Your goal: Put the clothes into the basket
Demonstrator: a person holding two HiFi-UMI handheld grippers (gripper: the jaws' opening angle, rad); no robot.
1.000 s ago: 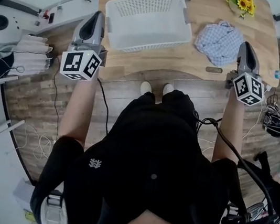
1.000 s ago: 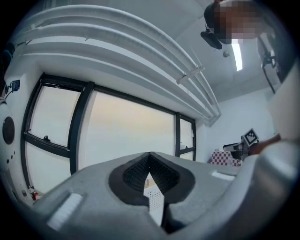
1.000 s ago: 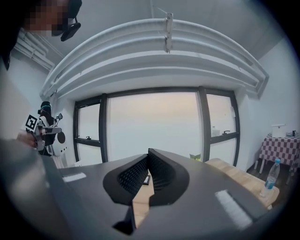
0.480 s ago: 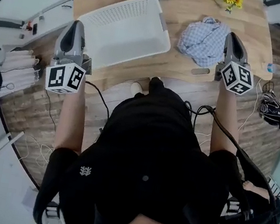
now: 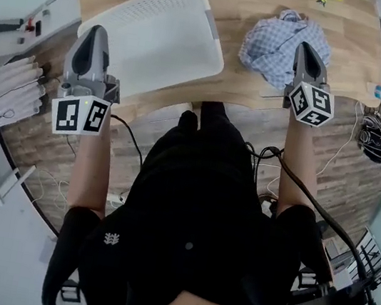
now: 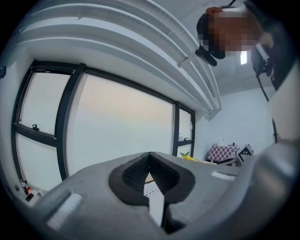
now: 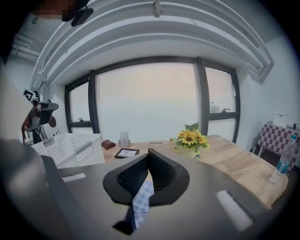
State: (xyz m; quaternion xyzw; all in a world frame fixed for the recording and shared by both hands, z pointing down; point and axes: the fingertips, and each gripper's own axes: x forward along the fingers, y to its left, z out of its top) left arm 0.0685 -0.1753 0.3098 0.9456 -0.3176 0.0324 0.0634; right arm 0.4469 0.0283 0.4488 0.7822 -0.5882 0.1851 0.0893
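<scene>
We see white basket (image 5: 151,40) on wooden table (image 5: 236,15), checked clothes (image 5: 274,43) beside it. Left gripper (image 5: 98,28) and right gripper (image 5: 303,47) both closed. Big windows (image 7: 145,103) behind.

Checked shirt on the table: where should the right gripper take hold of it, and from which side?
Probably a raised fold at the near right edge of the checked shirt, coming from the person's side, where the right gripper hovers. The shirt lies as a crumpled heap, so bunched folds stand up for pinching. The jaws are shut and must open first.
</scene>
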